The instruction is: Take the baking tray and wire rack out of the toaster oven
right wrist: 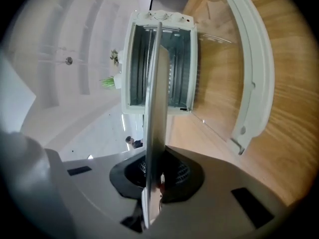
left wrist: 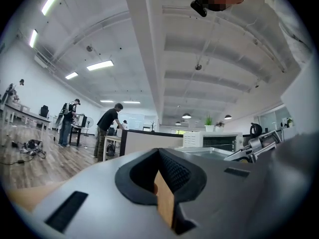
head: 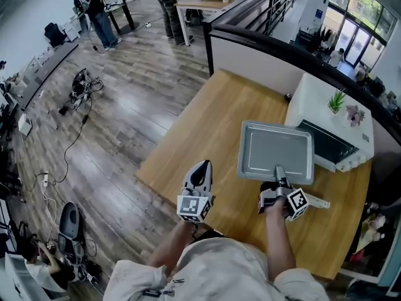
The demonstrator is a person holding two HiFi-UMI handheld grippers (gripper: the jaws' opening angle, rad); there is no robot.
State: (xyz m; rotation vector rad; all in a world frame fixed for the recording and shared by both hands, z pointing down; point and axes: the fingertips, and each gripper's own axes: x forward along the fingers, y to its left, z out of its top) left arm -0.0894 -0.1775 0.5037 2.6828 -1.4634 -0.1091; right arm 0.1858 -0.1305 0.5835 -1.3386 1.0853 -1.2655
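- The left hand-held gripper (head: 200, 168) hangs over the near part of the wooden counter (head: 200, 130), well apart from the oven. Its jaws are drawn together at the tips with nothing between them, so it has no part in the work yet.
- The right hand-held gripper (head: 280, 172) is clamped on the near rim of the baking tray (head: 276, 148). The right gripper view shows the tray edge-on, with the pads pressing it from both sides.
- The tray is fully out of the toaster oven (head: 326, 102), held flat above the counter just in front of the open door (head: 327, 142). It does not look set down yet.
- The oven stands at the far right of the counter with its door folded down.
- No wire rack shows anywhere outside it. Bars are visible in the cavity, but I cannot tell whether they are the rack.
- Judged from this, the tray's removal is nearly done apart from putting it down, and the rack is still to come out.
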